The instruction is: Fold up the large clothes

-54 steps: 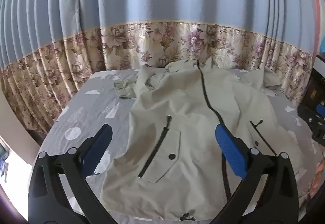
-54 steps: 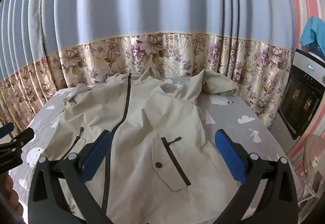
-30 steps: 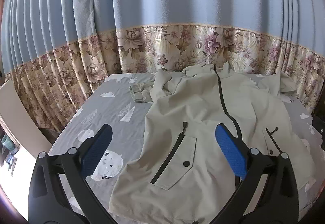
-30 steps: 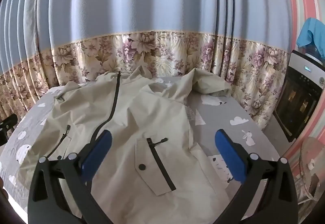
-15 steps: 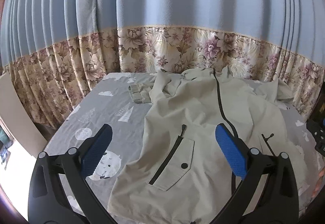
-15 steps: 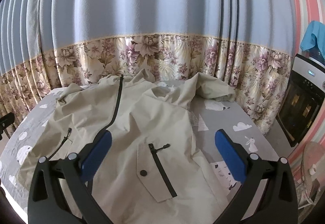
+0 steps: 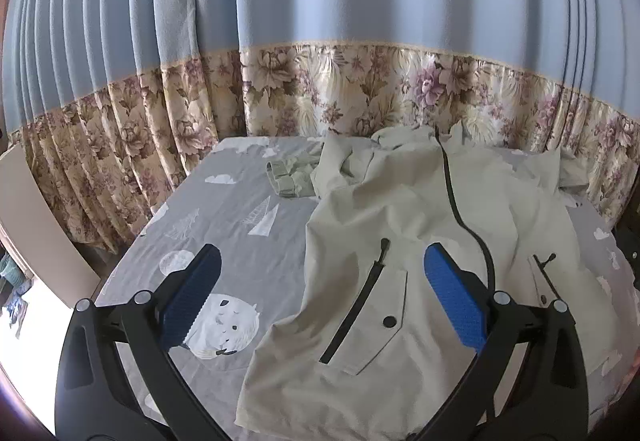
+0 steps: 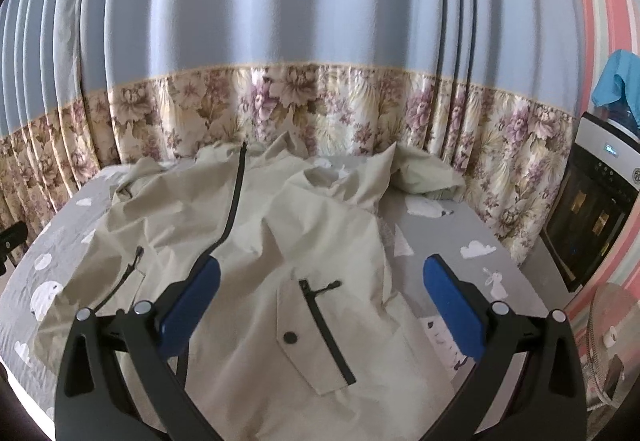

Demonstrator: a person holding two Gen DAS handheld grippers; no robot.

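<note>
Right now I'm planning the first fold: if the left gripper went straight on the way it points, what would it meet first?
Most likely the beige jacket near its left edge, since the open left gripper frames that edge over the grey bedsheet. Depth is unclear.

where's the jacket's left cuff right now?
In the left wrist view the cuff lies crumpled on the grey bedsheet, left of the beige jacket body near its collar, close to the floral curtain.
</note>
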